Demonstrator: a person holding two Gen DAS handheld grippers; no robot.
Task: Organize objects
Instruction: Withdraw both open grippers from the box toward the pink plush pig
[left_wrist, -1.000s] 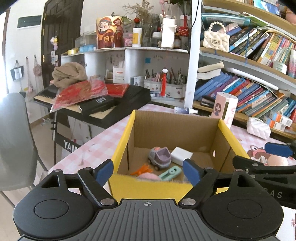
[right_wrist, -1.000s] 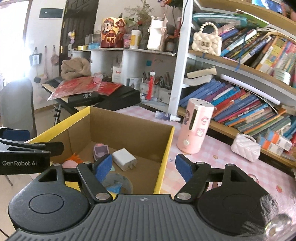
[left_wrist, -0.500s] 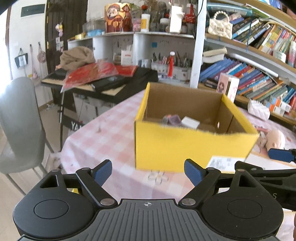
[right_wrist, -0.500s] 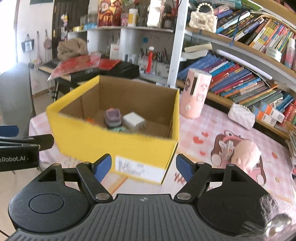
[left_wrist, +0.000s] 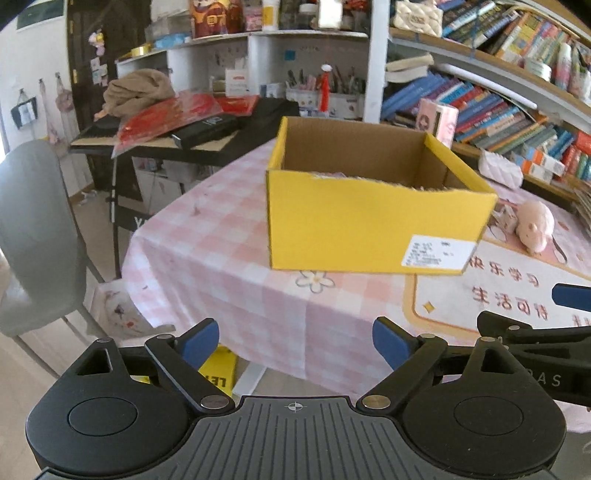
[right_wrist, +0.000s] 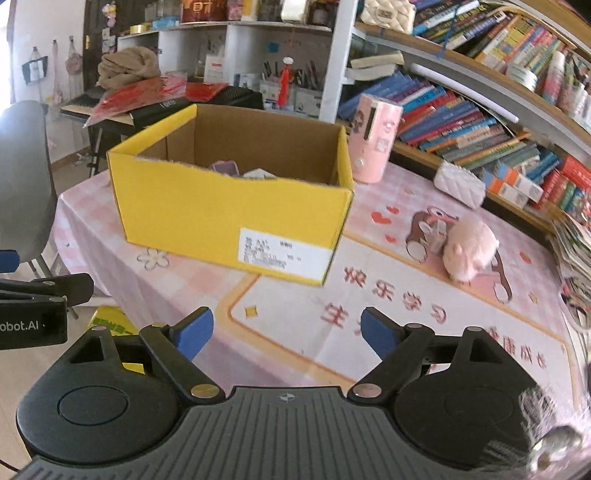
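A yellow cardboard box (left_wrist: 369, 229) stands open on the pink checked table; it also shows in the right wrist view (right_wrist: 229, 218). A purple toy (right_wrist: 225, 168) and a white block (right_wrist: 258, 173) peek over its rim. My left gripper (left_wrist: 295, 341) is open and empty, back from the table's front edge, well short of the box. My right gripper (right_wrist: 286, 332) is open and empty above the table's front, to the right of the left one. Each gripper shows at the edge of the other's view.
A pink plush pig (right_wrist: 467, 251) lies right of the box. A pink cylinder (right_wrist: 373, 142) and a white quilted pouch (right_wrist: 460, 184) stand behind it by the bookshelf (right_wrist: 480, 122). A grey chair (left_wrist: 33, 236) and a keyboard stand (left_wrist: 192, 144) are to the left.
Both grippers have pulled back from above the box towards the table's front edge. The box now looks smaller and farther. Both stay open and empty.
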